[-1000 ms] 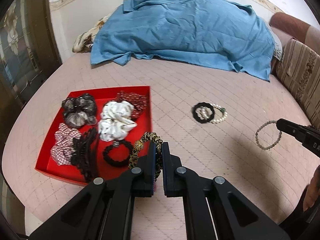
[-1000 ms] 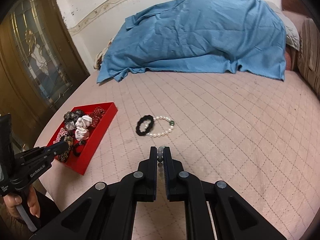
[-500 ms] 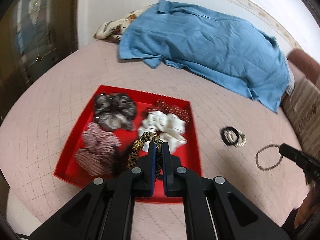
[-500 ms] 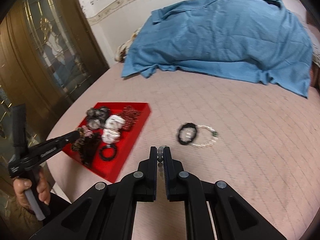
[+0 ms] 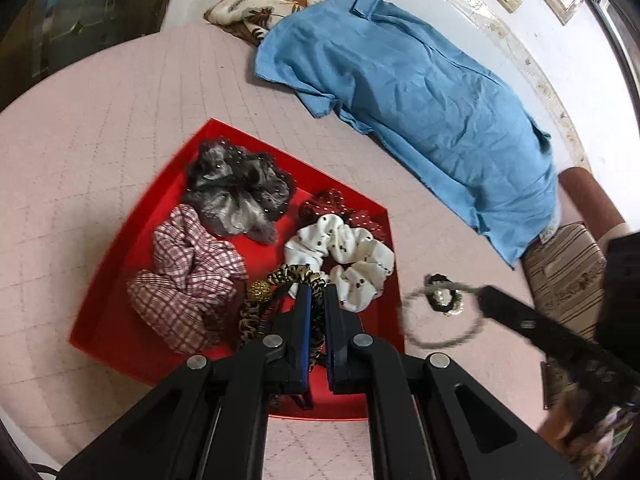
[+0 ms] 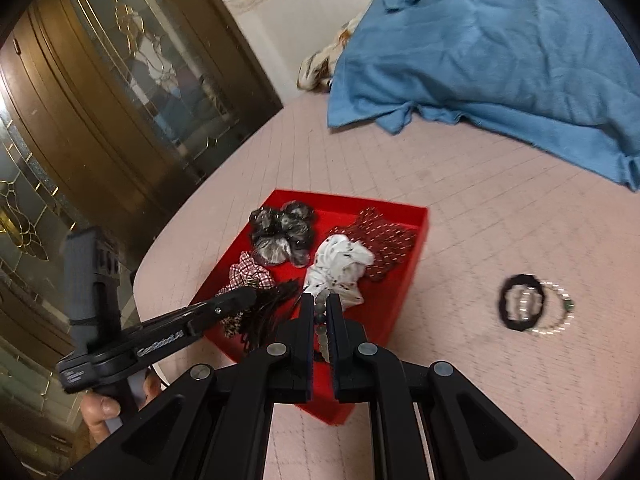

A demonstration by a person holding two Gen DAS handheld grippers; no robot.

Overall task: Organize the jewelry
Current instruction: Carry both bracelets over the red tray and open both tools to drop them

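Note:
A red tray (image 5: 120,264) (image 6: 416,252) on the pink bed holds grey, checked, white and red scrunchies. My left gripper (image 5: 316,294) is shut on a leopard-print hair band (image 5: 288,276) with a gold ball, held over the tray's near side. My right gripper (image 6: 320,304) is shut on a grey bead bracelet (image 6: 322,334), also seen blurred in the left wrist view (image 5: 440,320), hanging just right of the tray. A black hair tie (image 6: 520,300) and a pearl bracelet (image 6: 560,312) lie together on the bed to the right of the tray.
A blue cloth (image 5: 400,80) (image 6: 500,52) covers a heap at the back of the bed. A striped cushion (image 5: 560,272) sits at the right. A brown glass door (image 6: 100,100) stands to the left of the bed, beyond its edge.
Both grippers moved left toward the tray. The left one with the leopard band now hangs over the tray; the right one brought the bead bracelet to the tray's right edge.

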